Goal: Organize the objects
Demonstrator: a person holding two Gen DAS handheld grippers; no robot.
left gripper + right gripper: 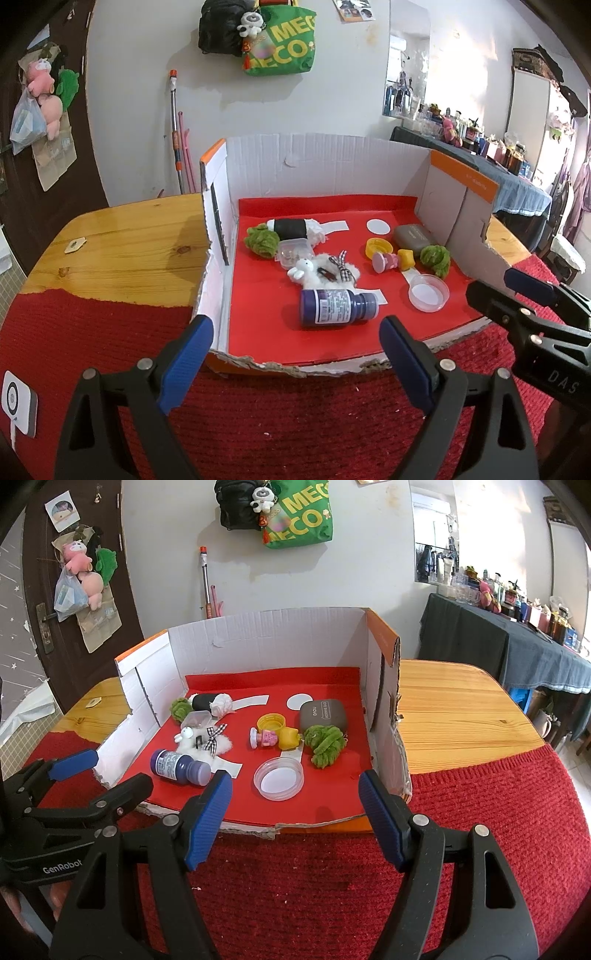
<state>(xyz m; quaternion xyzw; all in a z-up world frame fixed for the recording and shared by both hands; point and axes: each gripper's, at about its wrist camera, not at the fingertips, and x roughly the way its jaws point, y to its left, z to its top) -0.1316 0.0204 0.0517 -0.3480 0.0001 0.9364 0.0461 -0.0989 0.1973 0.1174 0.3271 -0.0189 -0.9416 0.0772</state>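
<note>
Right now both grippers hover at the near edge of the cardboard box [266, 635], and neither holds anything: the left gripper [295, 360] has its blue pads spread wide, and the right gripper [295, 819] is spread just as wide.

All the small things lie inside the box on its red lining, none on the wooden surface [454, 709] outside it. A purple bottle [180, 768] lies on its side near the front, beside a white plush toy [192, 740] with a checked ribbon. A clear round lid [279, 778] sits open-side up in the middle front. Behind it are a yellow cap [271, 723], a small pink figure [264, 737], a grey case [324, 714] and a green fuzzy ball [327, 744]; a second green ball [180, 708] and a black-and-white roll [210, 702] lie at the back left.

White paper shapes on the lining look like marked places, and most things lie off them or only partly across them. Judged by that, the sorting seems unfinished, though a loose gathering in the box could also be the wanted result.
</note>
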